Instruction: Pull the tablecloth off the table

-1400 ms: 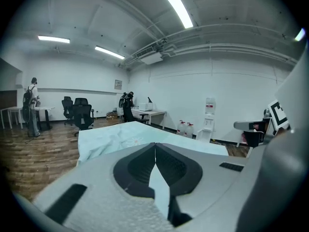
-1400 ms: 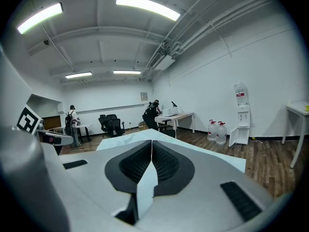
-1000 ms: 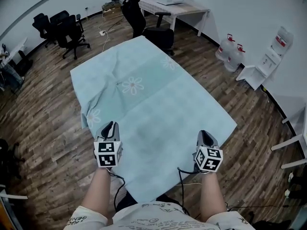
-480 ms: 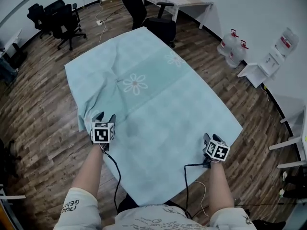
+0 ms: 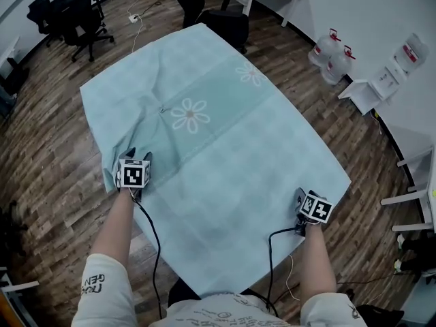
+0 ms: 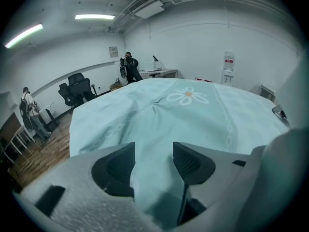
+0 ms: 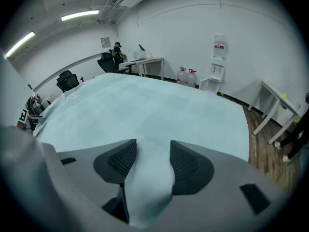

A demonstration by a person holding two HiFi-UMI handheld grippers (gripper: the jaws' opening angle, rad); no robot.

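Two grippers at the near end of the tablecloth (image 5: 225, 128), which lies spread flat with its daisy print up, fully covering the table. Left gripper (image 5: 137, 157) is at the cloth's left edge, jaws opening wide; cloth runs between the pads (image 6: 115, 164) but isn't pinched. Right gripper (image 5: 300, 197) is at the right edge near the corner, jaws also opening, with a ridge of cloth standing loose between them.
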